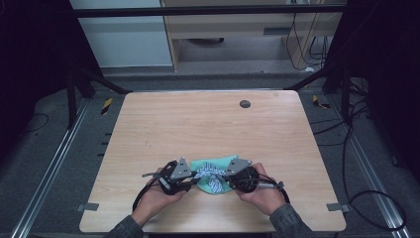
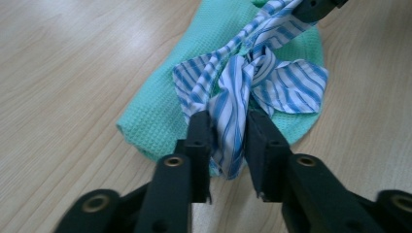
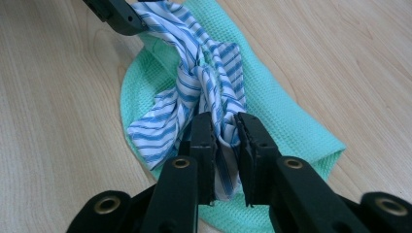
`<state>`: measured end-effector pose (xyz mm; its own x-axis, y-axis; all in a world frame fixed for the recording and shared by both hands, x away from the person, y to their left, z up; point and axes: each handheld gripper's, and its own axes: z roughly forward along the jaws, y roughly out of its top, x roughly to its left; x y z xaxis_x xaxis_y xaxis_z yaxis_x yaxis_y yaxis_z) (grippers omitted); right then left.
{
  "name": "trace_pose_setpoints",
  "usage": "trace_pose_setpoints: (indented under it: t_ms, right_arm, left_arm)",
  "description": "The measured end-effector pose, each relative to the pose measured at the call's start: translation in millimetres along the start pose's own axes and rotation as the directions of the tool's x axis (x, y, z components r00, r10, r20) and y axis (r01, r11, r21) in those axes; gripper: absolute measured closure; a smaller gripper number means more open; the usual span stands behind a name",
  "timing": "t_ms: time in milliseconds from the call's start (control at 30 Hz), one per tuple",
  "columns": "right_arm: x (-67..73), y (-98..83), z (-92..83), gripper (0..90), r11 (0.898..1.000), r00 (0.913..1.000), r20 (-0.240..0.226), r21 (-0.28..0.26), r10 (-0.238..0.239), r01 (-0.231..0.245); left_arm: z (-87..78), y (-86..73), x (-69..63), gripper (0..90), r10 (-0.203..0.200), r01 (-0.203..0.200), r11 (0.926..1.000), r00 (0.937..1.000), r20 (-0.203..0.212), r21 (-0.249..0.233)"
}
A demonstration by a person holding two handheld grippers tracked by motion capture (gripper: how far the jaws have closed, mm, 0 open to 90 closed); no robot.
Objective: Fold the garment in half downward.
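Note:
A blue-and-white striped cloth is twisted into a knot on top of a rolled mint-green towel near the table's front edge. My left gripper is shut on one end of the striped cloth, and my right gripper is shut on the other end. In the left gripper view the cloth passes between my left gripper's jaws, the green towel beneath it. In the right gripper view my right gripper pinches the cloth over the green towel. The two grippers face each other across the knot.
The wooden table has a small dark round cap near its far edge. Black frame bars and cables stand beyond the table's sides. Both hands rest at the front edge.

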<state>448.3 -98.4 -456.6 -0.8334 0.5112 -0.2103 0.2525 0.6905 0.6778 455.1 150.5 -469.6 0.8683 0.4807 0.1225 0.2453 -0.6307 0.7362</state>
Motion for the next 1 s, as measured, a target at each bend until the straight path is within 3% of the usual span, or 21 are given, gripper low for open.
trace_pose_setpoints:
  t_ms: [200, 333, 433, 467, 533, 700, 1000]
  right_arm:
    - [0.1, 0.5, -0.5, 79.9, 1.000, 1.0000, -0.004, 0.002, -0.008, 0.008]
    - [0.8, 1.4, -1.3, 80.0, 1.000, 0.9999, -0.006, -0.001, -0.012, 0.012]
    - [2.1, 1.0, -1.9, 79.5, 1.000, 0.9998, -0.011, -0.001, -0.014, 0.014]
    - [2.9, -0.3, -2.3, 78.7, 1.000, 0.9999, -0.009, 0.001, -0.012, 0.012]
    - [3.5, -1.4, -2.2, 78.5, 1.000, 0.9999, -0.012, 0.000, -0.011, 0.011]
    - [7.3, -9.3, -1.8, 82.1, 1.000, 0.9997, -0.021, 0.005, -0.010, 0.010]
    - [18.1, -21.1, 1.2, 85.9, 0.999, 0.9979, -0.052, 0.014, -0.038, 0.039]
  left_arm:
    - [-1.1, -3.6, 3.8, 51.2, -0.035, 0.035, 0.9993, 0.9983, -0.046, -0.009]
    - [1.4, -3.0, 4.4, 48.1, -0.037, 0.036, 0.9993, 0.9989, -0.028, -0.006]
    - [3.8, -0.8, 1.9, 54.1, -0.016, 0.016, 0.9999, 0.9997, -0.016, -0.006]
    - [4.5, -0.5, 0.7, 62.4, -0.006, 0.006, 0.9999, 0.9999, -0.014, -0.009]
    - [5.4, -0.5, -2.1, 64.9, 0.008, -0.008, 0.9999, 0.9999, -0.015, -0.012]
    - [5.0, -5.6, -4.5, 81.3, 0.038, -0.038, 0.9992, 0.9993, -0.001, -0.009]
    - [7.8, -18.4, -11.5, 84.6, 0.101, -0.102, 0.9942, 0.9947, 0.016, 0.034]
